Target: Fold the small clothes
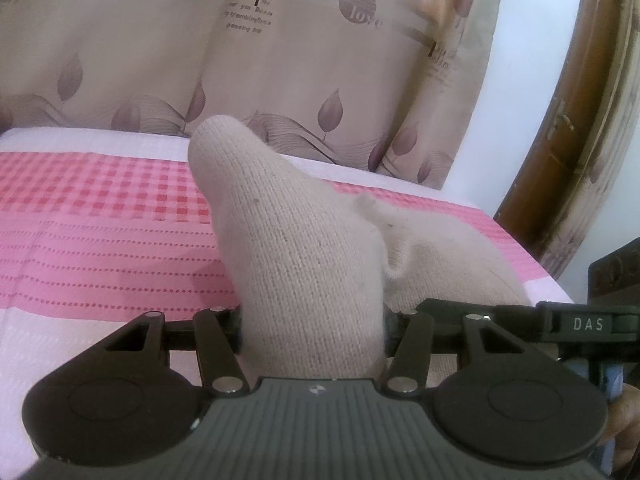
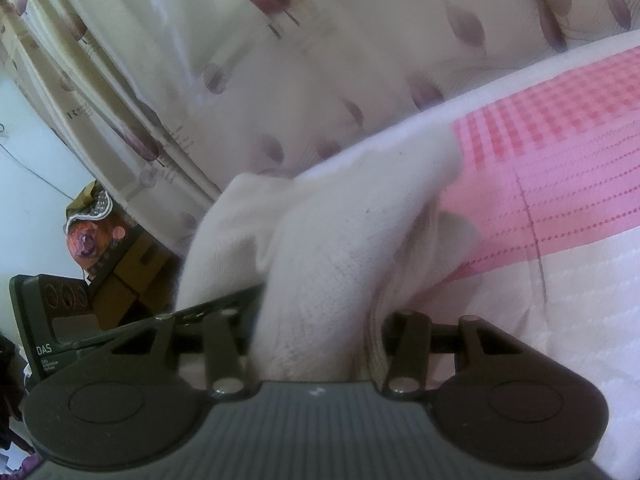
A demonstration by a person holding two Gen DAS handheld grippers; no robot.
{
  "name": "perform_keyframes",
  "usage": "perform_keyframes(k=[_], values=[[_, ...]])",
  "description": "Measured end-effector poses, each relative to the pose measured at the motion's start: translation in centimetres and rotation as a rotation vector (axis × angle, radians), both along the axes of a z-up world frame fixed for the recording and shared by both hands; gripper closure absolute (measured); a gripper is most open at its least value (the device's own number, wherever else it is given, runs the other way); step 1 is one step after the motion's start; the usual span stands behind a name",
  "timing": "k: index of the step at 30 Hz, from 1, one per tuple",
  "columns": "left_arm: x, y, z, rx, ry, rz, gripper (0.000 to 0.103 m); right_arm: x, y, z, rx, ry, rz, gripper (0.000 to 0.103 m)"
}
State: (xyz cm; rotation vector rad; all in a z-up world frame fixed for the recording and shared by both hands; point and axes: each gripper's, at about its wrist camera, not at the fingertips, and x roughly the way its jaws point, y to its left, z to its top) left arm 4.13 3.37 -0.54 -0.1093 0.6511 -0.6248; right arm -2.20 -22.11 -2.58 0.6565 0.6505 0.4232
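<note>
While each hand-held gripper clamps part of the beige knit garment (image 1: 304, 264), the left hand-held gripper (image 1: 314, 332) holds a tube-like end whose long axis runs straight ahead toward the curtain (image 1: 160, 60). The right hand-held gripper (image 2: 316, 336) pinches bunched cloth just beside it, over the pink checked bed cover (image 1: 100, 208). Nothing else lies on the cover nearby.

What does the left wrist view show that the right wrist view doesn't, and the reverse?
Left wrist view only: a dark wooden door beside the white wall. Right wrist view only: cardboard boxes with a patterned bundle on top. Both: a beige knit garment filling the left tool and right tool, the pink checked bedcover, and the leaf-print curtain.
</note>
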Motion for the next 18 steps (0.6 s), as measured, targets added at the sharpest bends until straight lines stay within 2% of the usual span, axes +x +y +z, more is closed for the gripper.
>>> perform_keyframes(k=[18], values=[[0.9,-0.1,-1.9,0.019,0.025,0.018,0.047,0.3,-0.5,-1.9,-0.009,0.038,-0.016,0.054]])
